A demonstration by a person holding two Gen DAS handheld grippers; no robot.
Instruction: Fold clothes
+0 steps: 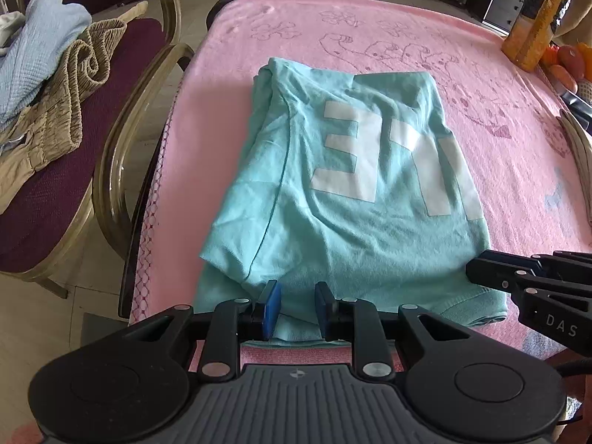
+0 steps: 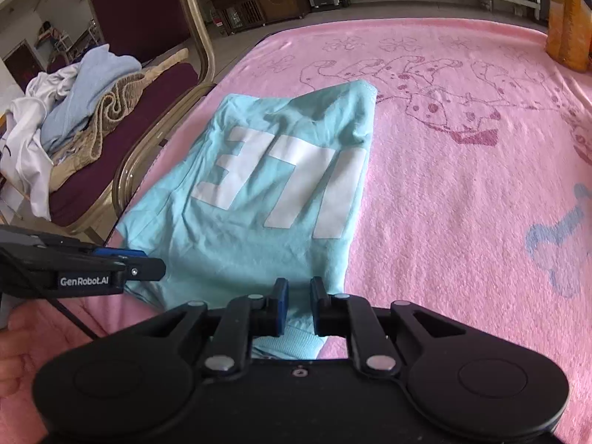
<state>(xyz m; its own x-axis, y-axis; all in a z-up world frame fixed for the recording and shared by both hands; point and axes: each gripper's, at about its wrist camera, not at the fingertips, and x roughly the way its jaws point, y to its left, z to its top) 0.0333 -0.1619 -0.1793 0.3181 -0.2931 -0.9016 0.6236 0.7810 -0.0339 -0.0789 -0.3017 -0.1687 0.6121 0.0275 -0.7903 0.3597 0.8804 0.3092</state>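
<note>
Stretching toward twelve o'clock on the pink-blanketed worktop (image 2: 462, 185), the turquoise T-shirt (image 1: 333, 185) has its near hem pinched by left gripper (image 1: 296, 309) and right gripper (image 2: 299, 305), fingers closed on fabric, side by side.

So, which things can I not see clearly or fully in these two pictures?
- Near hem of the teal shirt: in both wrist views, hidden by each gripper body.
- Whether the left gripper and right gripper pinch the hem: pads stand apart, contact unclear.
- White print: folded, cannot be read.
- Orange package: cut off by the picture edge.
- Clothes pile on the chair: items overlap.
</note>
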